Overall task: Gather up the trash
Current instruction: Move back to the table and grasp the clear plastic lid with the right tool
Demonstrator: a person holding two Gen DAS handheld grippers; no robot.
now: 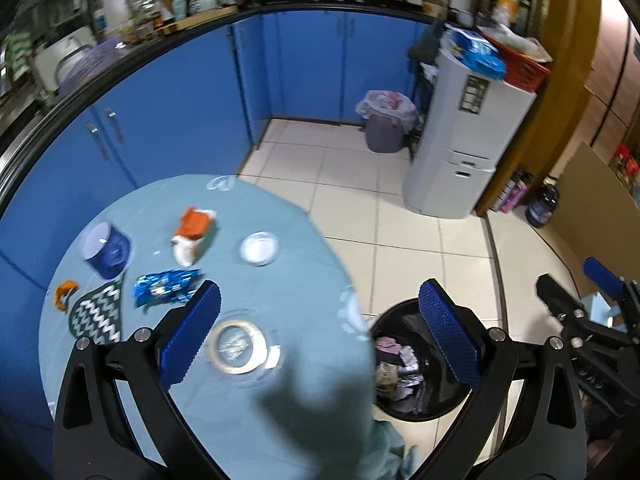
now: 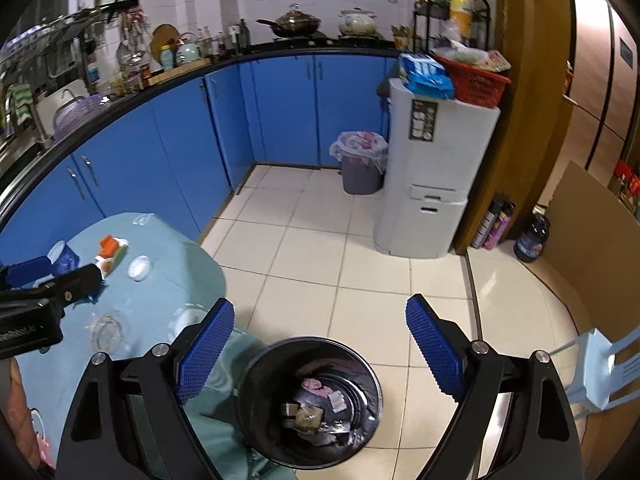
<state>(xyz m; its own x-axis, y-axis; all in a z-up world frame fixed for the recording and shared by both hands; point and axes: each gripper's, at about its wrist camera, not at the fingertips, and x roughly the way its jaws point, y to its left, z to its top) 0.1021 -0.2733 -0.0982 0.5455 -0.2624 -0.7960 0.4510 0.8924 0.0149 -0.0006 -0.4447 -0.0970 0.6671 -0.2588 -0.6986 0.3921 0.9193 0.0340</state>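
Note:
A black trash bin (image 1: pixel 416 364) with crumpled wrappers inside stands on the floor beside the round table (image 1: pixel 304 280); it also shows in the right wrist view (image 2: pixel 308 396). On the table lie a blue foil wrapper (image 1: pixel 164 286), an orange-and-white package (image 1: pixel 194 232), a small orange scrap (image 1: pixel 64 294), a blue cup (image 1: pixel 106 250), a white lid (image 1: pixel 259 248) and a tape ring (image 1: pixel 237 346). My left gripper (image 1: pixel 320 332) is open and empty over the table's edge. My right gripper (image 2: pixel 320 352) is open and empty above the bin.
Blue kitchen cabinets (image 1: pixel 180 120) curve behind the table. A grey lined bin (image 1: pixel 386 120) and a white appliance (image 1: pixel 468 136) stand at the back. A zigzag cloth (image 1: pixel 96 312) lies on the table. A pale blue plastic chair (image 2: pixel 600 368) is at right.

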